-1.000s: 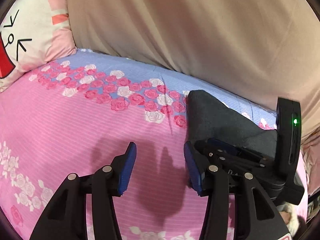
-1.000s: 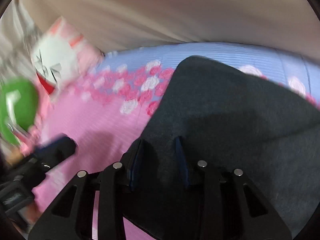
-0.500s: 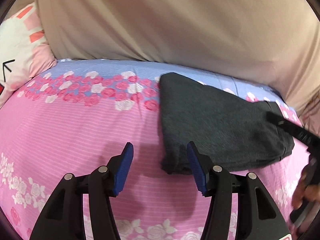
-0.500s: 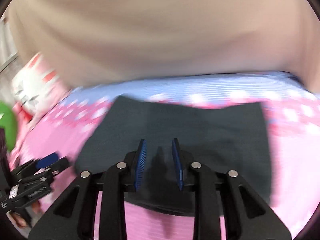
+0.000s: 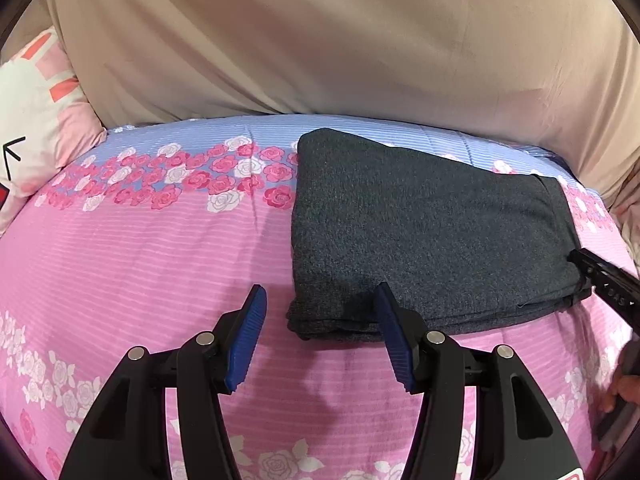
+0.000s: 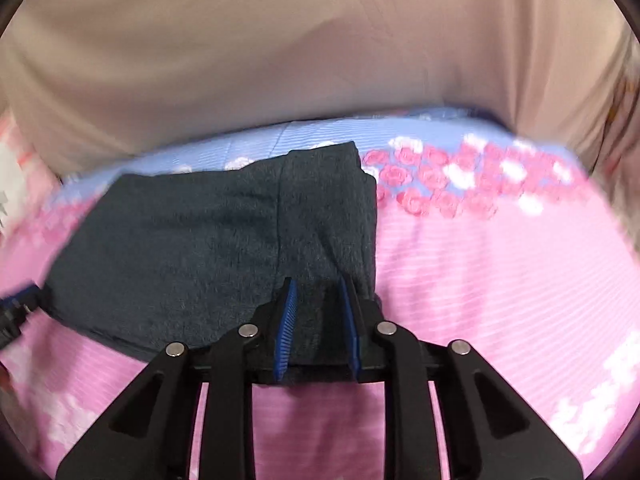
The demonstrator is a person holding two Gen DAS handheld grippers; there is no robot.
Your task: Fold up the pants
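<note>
The dark grey pants (image 5: 424, 232) lie folded into a flat stack on the pink flowered bedspread (image 5: 140, 264). My left gripper (image 5: 320, 336) is open and empty, hovering in front of the stack's near left corner. In the right wrist view the pants (image 6: 192, 248) show with a narrower folded band on the right. My right gripper (image 6: 318, 328) is open with a narrow gap, empty, over the stack's near right corner. The tip of the right gripper shows at the left wrist view's right edge (image 5: 600, 284).
A beige sheet (image 5: 340, 40) hangs behind the bed. A white and pink cartoon pillow (image 5: 36, 112) sits at the far left. The bedspread has a blue strip with roses (image 5: 200, 172) along its far side. A hand (image 5: 624, 392) shows at the right edge.
Both grippers have pulled back from the pants. The right gripper has swung from the stack's middle to its right end. The folded stack has stayed put.
</note>
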